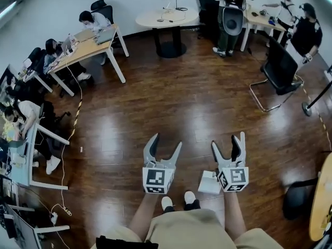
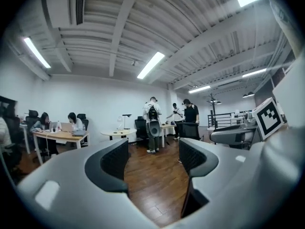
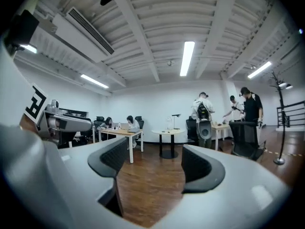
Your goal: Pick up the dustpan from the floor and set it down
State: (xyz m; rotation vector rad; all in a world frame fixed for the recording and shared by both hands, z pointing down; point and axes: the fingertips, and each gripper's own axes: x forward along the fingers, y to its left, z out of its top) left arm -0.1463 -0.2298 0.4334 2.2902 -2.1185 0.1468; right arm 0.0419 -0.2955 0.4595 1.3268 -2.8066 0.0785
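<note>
A white, flat thing that looks like the dustpan [image 1: 208, 182] lies on the wooden floor by the person's right shoe, partly hidden behind the right gripper's marker cube. Both grippers are held level above the floor in front of the person. My left gripper [image 1: 167, 140] stands open with nothing between its jaws, and only floor shows in its gap in the left gripper view [image 2: 153, 159]. My right gripper [image 1: 228, 140] is also open and empty, with bare floor between its fingers in the right gripper view [image 3: 148, 163]. Neither touches the dustpan.
A round table [image 1: 166, 18] stands at the back, a long desk [image 1: 88, 48] with seated people at the left, and a black chair [image 1: 280, 69] at the right. People stand at the far right. A cable [image 1: 65, 154] runs along the floor at left.
</note>
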